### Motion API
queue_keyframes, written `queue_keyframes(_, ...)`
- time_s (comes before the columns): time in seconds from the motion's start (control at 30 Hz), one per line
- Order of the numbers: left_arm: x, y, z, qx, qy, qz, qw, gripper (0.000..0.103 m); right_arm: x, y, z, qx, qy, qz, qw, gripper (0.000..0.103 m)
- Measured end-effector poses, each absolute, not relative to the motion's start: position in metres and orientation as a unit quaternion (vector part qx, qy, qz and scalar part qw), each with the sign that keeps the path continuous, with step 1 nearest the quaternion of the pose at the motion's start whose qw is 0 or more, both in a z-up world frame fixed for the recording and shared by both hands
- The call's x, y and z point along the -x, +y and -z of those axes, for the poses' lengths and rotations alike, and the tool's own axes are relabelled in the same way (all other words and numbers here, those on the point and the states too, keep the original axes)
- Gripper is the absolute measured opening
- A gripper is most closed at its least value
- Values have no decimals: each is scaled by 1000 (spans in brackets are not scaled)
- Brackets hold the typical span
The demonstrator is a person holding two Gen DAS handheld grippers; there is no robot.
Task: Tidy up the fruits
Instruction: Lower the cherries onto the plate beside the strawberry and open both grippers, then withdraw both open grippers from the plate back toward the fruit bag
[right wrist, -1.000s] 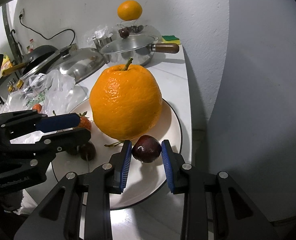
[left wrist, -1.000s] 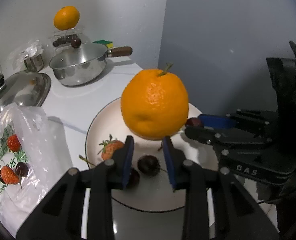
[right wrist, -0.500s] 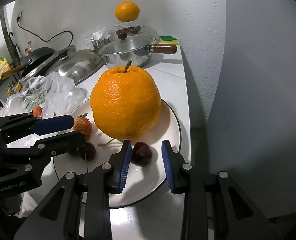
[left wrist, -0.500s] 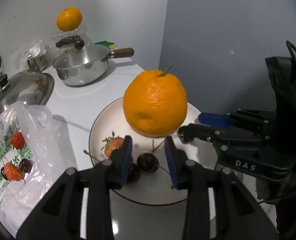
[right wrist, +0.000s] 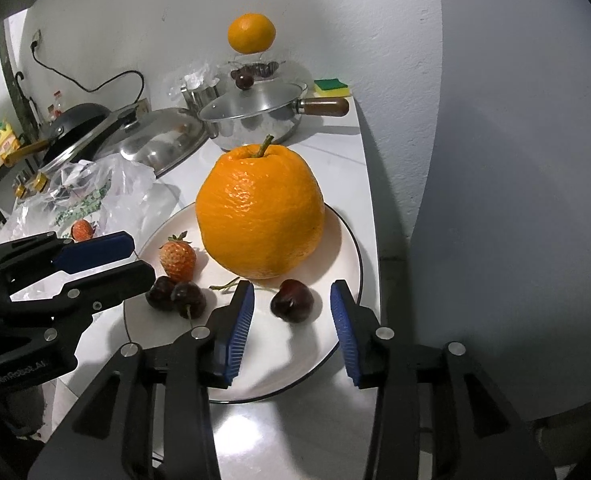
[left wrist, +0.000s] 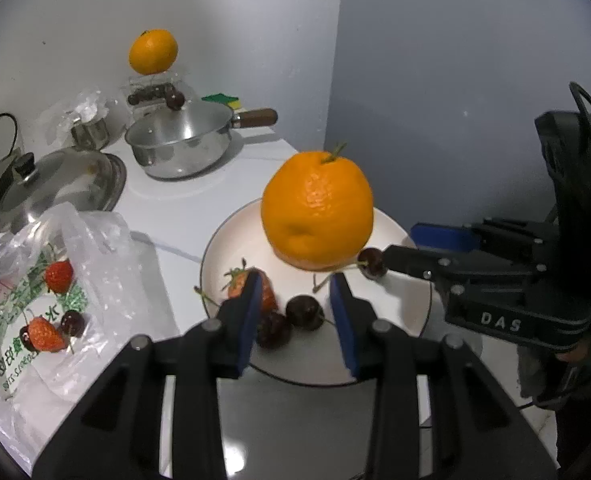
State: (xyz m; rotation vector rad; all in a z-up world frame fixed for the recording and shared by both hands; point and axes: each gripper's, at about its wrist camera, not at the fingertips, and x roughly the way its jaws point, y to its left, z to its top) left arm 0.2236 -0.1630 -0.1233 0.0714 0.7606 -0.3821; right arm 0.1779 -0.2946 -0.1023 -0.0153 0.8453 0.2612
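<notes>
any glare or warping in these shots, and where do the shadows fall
Left wrist view: fisheye bends the wall corner, dark vignette at the edges; a soft glare patch on the counter between the fingers. Right wrist view: same warping; bright glare on the plate and counter below it; the big orange throws its shadow right across the plate; a broad shadow covers the right wall.
</notes>
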Motion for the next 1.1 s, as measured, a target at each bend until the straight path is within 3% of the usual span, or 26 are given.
queue_keyframes(0.07,-221,-161,122,-34,368,186,910,44,-175,-293,100,7,408,-123,905,42)
queue_keyframes(0.1,-219,-159,121,-33,366,186,911,60,-174,-292,100,7,407,-123,905,42)
queue_keyframes(0.13,-216,-158,120,-30,363,186,912,65,-173,-291,98,7,406,-121,906,42)
queue_keyframes(1.1,-179,-102,98,-5,341,160,927,66,-146,-248,68,20,383,-120,916,43)
